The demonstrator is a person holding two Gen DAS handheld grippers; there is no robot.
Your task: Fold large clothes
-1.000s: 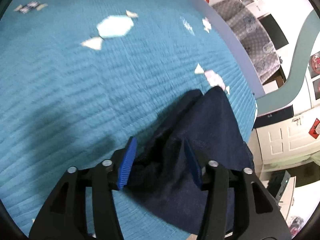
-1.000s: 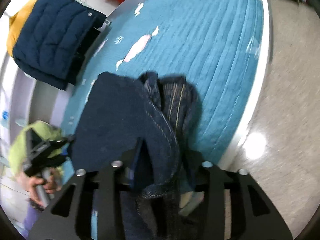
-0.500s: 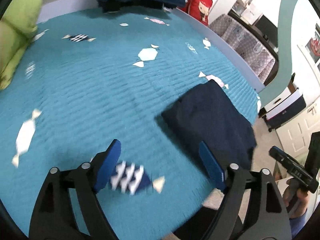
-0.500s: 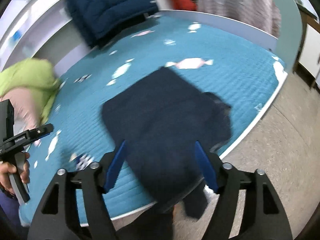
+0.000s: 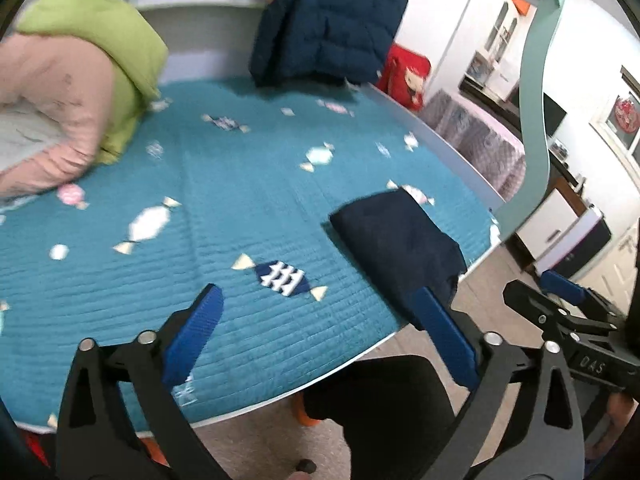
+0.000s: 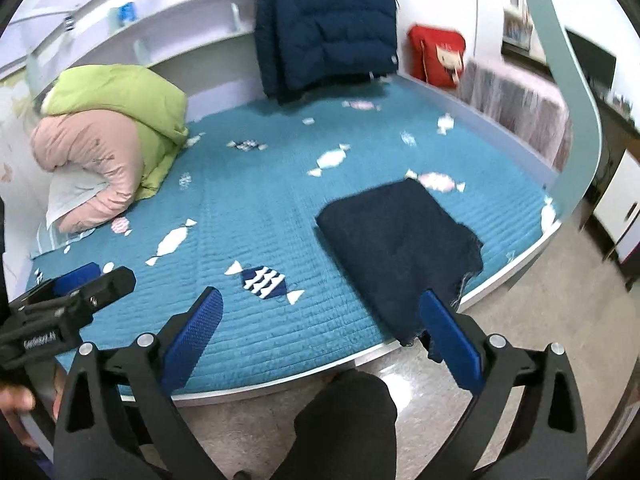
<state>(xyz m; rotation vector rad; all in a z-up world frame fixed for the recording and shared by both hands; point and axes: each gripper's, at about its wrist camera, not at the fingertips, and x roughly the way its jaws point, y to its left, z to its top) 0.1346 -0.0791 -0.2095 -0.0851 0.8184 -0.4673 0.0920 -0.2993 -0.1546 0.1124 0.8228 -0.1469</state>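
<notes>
A dark navy garment point(image 5: 394, 236) lies folded into a rectangle near the front right edge of the teal quilted bed point(image 5: 240, 208). It also shows in the right wrist view point(image 6: 396, 236), with a frayed end hanging over the bed's edge. My left gripper point(image 5: 320, 332) is open and empty, held off the bed's front edge. My right gripper point(image 6: 324, 332) is open and empty too, back from the bed above the floor. Each gripper shows in the other's view, the right one point(image 5: 560, 304) and the left one point(image 6: 76, 292).
A green and pink bundle of bedding point(image 6: 116, 136) lies at the bed's back left. A navy puffer jacket point(image 6: 324, 24) hangs at the headboard beside a red cushion point(image 6: 436, 56). A teal bed rail point(image 6: 576, 92) curves at the right. The person's dark-clothed knee point(image 6: 344, 420) is below.
Both grippers have let go of the garment, opened, and pulled back off the bed. The garment now lies folded flat on the quilt.
</notes>
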